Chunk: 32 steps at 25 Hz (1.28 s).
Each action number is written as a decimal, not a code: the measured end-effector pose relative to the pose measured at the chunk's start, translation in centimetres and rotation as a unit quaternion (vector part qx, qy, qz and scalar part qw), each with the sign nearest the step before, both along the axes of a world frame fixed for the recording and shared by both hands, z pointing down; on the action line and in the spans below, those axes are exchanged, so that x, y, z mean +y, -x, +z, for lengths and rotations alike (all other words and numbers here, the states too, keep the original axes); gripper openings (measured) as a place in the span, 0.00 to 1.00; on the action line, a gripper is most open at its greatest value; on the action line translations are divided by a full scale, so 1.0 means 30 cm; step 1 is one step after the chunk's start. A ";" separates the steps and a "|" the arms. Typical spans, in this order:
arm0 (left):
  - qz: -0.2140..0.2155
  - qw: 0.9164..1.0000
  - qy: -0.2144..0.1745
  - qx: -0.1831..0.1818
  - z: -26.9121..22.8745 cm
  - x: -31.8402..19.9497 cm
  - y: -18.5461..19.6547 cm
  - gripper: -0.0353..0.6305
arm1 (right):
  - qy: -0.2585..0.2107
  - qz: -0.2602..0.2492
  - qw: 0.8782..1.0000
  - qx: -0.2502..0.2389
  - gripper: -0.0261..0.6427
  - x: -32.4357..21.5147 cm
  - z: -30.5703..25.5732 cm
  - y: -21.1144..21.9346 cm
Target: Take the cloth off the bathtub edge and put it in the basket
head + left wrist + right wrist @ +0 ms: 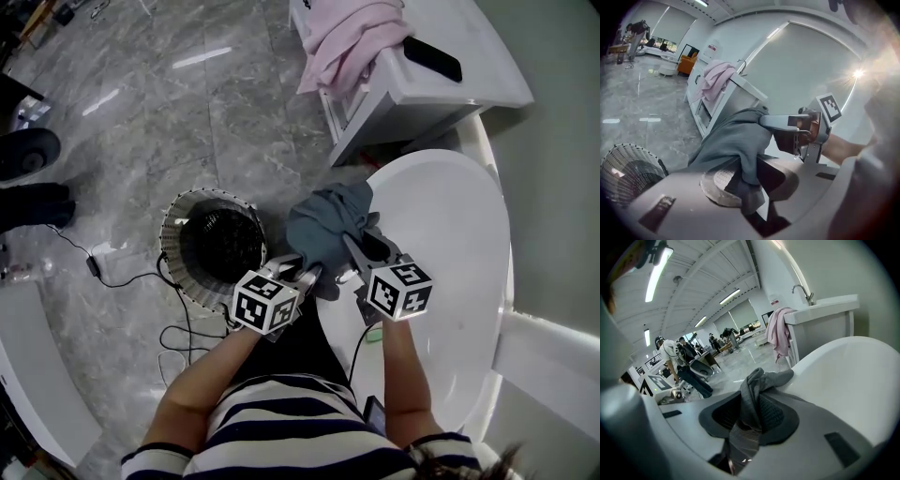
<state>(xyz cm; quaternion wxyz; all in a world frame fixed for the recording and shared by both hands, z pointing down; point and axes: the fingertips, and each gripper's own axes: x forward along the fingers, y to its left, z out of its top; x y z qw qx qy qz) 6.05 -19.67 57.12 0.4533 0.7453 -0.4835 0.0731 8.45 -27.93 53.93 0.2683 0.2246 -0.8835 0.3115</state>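
Above bathtub (450,225) edge, basket (171,234) at 9 o'clock: left gripper (307,270), right gripper (361,246) both clamped on grey cloth (328,220).

On the floor (141,122), basket (178,211) at nine o'clock from the bathtub (450,225), cloth (328,225) between them. At twelve o'clock, tabletop (478,66) bearing towel (347,37), with phone (432,58) at its three o'clock.

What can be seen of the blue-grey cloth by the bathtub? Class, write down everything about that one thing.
The cloth is blue-grey, soft-looking fabric, bunched into creased folds. Both grippers pinch it: the left gripper has one fold between its pads, and the right gripper has another. It hangs over the rim of the white bathtub, beside the basket. Whether it touches the rim is unclear.
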 end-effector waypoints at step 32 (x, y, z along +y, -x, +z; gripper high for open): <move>-0.078 0.981 -0.168 -0.065 -0.701 0.263 0.421 0.16 | -0.145 -0.083 0.980 -0.110 0.22 0.299 -0.732 0.385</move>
